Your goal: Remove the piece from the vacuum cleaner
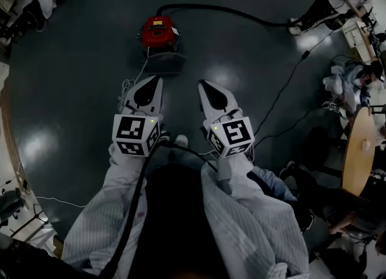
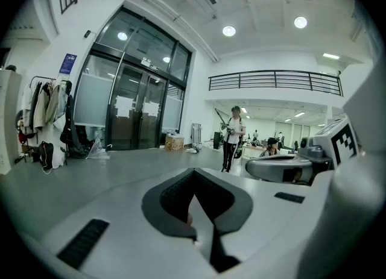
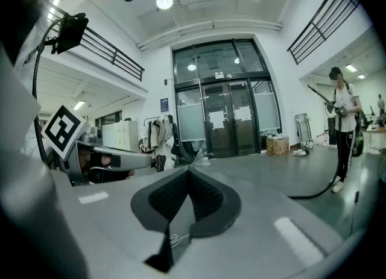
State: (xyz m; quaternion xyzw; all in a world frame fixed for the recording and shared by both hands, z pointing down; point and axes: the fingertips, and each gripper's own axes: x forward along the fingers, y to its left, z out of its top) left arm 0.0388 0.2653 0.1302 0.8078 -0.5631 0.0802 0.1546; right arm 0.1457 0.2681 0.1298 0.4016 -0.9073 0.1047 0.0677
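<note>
A red canister vacuum cleaner stands on the dark floor ahead of me, with a grey piece at its near end. Its black hose runs off to the upper right. My left gripper is shut and empty, its tip just short of the grey piece. Beside it my right gripper is also shut with nothing in it. In the left gripper view the jaws meet at the tip, and the same holds in the right gripper view. The vacuum cleaner is hidden in both gripper views.
A thin cable crosses the floor on the right. Seated people and a wooden table line the right edge. A person stands holding the hose near glass doors. Coats hang on a rack.
</note>
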